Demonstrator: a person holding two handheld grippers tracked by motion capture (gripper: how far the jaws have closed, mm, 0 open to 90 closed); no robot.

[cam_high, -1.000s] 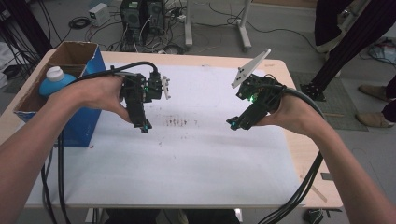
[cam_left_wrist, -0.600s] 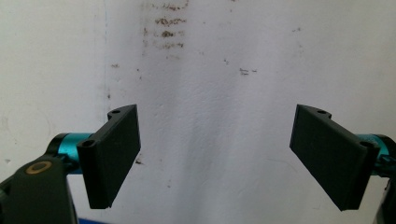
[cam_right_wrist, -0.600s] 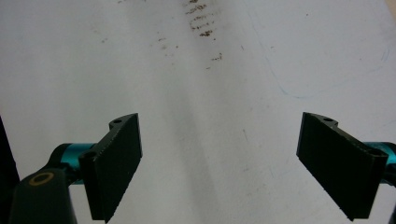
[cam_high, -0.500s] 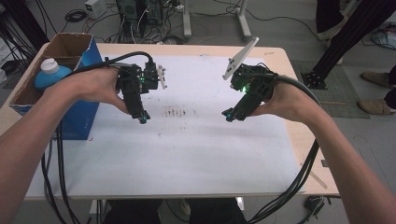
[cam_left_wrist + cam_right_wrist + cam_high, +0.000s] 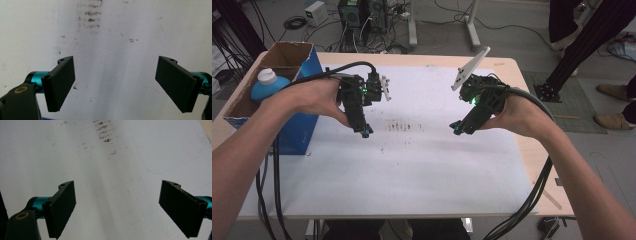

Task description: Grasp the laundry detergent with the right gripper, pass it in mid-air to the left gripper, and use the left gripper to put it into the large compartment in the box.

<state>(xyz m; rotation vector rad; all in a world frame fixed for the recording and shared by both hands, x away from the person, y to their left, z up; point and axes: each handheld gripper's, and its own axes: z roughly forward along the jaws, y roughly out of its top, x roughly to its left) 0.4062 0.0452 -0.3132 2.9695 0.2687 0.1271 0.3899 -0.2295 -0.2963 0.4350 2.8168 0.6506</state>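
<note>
A person holds a black two-jaw gripper in each hand above a wooden table (image 5: 522, 150) covered by a large white sheet (image 5: 422, 170). The left gripper (image 5: 365, 132) points down toward the sheet from the person's left hand (image 5: 314, 95), its tip just above the paper near a patch of brown smudges (image 5: 399, 125) at the sheet's middle. In the left gripper view its jaws stand wide apart with nothing between them, only stained white paper below. The right gripper (image 5: 457, 129) slants down and inward from the right hand (image 5: 517, 112), its tip on the other side of the smudges, well apart from the left one. Its jaws too are spread wide and bare in the right gripper view, where a faint blue curved pen line (image 5: 175, 162) shows on the sheet. Each gripper glows with a small green light, and a grey three-cornered plate (image 5: 469, 67) sticks up from the right one. Thick black cables (image 5: 532, 200) trail off both grippers and hang over the near edge of the table.

At the table's far left corner stands an open blue cardboard box (image 5: 294, 130), and inside it sits what looks like a blue bottle with a white cap (image 5: 264, 82). Beyond the table, the floor holds tangled cords and some dark electronic equipment (image 5: 362, 15).
</note>
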